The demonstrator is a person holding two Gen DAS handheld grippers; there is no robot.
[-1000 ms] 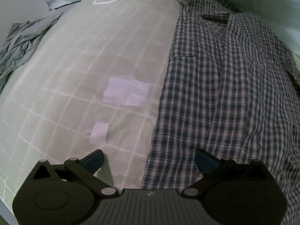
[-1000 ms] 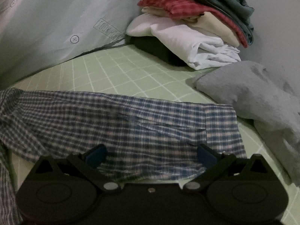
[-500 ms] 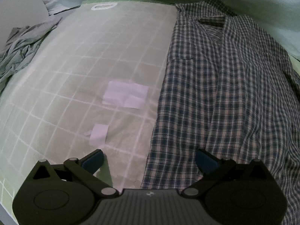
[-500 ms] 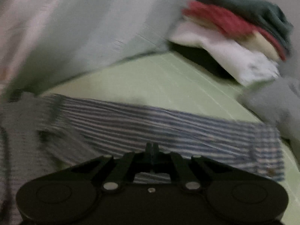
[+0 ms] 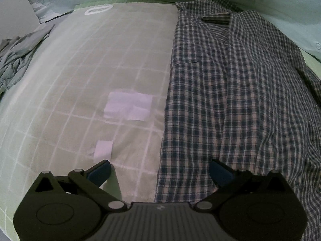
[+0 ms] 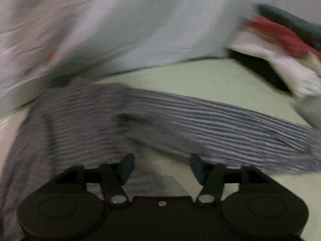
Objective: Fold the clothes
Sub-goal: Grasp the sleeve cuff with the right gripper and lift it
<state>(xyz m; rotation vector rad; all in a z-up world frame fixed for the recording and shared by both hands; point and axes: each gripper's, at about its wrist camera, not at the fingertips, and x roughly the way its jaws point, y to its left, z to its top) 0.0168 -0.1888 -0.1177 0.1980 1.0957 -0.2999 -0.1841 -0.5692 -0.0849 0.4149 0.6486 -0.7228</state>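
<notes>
My checked shirt point(image 5: 236, 104): thin woven cloth, soft, creased. Grid mat point(image 5: 60, 120) w/ matt, smooth finish; paper-like white patches point(image 5: 128, 108) on it. My left hand-held gripper point(image 5: 160, 170): matt black plastic, dull metal pivot pins.

Left gripper point(image 5: 160, 173) low over the green gridded mat point(image 5: 84, 92), fingers spread wide, nothing between them. Checked shirt point(image 5: 236, 100) flat on the right, collar far. Two pale tape patches point(image 5: 128, 105) left of its edge. Crumpled grey-green cloth point(image 5: 16, 60) far left.
</notes>
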